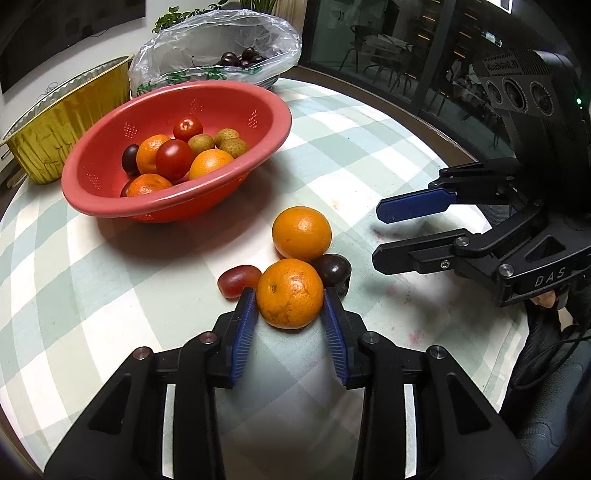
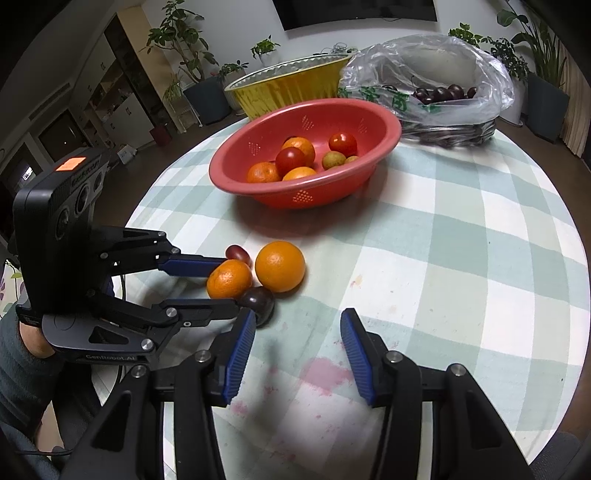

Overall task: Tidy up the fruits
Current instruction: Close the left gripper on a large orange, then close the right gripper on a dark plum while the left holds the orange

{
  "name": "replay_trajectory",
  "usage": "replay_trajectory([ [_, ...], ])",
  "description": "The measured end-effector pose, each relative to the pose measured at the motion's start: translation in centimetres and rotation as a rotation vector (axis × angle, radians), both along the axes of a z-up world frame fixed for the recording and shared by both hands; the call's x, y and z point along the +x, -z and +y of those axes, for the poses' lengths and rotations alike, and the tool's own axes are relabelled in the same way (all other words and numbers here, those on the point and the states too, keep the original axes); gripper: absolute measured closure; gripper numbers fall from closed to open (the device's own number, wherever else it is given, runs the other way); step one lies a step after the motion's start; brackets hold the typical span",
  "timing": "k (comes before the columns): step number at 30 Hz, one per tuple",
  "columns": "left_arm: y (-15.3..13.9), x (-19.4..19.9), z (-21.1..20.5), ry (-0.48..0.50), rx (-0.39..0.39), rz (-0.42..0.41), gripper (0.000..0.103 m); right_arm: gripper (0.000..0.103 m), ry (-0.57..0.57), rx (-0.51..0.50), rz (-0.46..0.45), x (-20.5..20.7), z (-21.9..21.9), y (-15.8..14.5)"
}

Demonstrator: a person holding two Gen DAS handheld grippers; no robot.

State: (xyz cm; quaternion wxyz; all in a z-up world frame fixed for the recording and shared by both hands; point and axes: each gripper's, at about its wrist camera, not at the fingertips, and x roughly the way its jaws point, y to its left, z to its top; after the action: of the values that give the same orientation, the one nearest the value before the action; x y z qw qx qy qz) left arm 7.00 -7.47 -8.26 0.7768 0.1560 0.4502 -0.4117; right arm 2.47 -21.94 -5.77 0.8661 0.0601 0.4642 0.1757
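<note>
The left gripper (image 1: 289, 295) pinches the near orange (image 1: 290, 293); the red colander (image 1: 177, 147) sits far left. The right gripper's (image 2: 297, 321) fingers are spread, empty.

Home dining room, checked tablecloth (image 2: 461, 258), potted plants (image 2: 177, 40), wall television (image 2: 354, 11)

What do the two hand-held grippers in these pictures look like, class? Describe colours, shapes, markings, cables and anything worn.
Both the left gripper and the right gripper are black, with angular linked arms, silver pivot bolts and blue ribbed finger pads. Each carries a boxy black camera unit with three round lenses. White lettering marks the bodies. A thin black cable trails from the right one. The person wears dark sleeves.
</note>
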Motion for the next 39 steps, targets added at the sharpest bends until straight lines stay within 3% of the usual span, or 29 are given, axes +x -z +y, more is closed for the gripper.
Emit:
replay_trajectory([
  [8, -0.1, -0.4, 0.6, -0.025, -0.003, -0.001, 0.069, 0.051, -0.010, -0.008, 0.007, 0.0, 0.4, 0.3],
  [16, -0.5, -1.4, 3.7, -0.134, -0.028, 0.017, 0.069, 0.052, -0.048, -0.034, 0.009, 0.2, 2.2, 0.6],
  [21, -1.3, -2.2, 5.6, -0.204, -0.081, 0.017, 0.069, 0.056, -0.065, -0.072, 0.015, 0.7, 3.9, 1.0],
  [31, -1.5, -2.6, 6.6, -0.243, -0.105, 0.015, 0.069, 0.063, -0.072, -0.197, 0.003, 1.3, 6.9, 1.5],
  [36, -1.4, -2.7, 6.6, -0.248, -0.107, 0.014, 0.069, 0.075, -0.044, -0.201, 0.011, 1.7, 6.5, 1.5],
  [39, -1.4, -2.7, 6.6, -0.250, -0.108, 0.014, 0.069, 0.076, -0.037, -0.201, 0.014, 1.8, 6.5, 1.5],
])
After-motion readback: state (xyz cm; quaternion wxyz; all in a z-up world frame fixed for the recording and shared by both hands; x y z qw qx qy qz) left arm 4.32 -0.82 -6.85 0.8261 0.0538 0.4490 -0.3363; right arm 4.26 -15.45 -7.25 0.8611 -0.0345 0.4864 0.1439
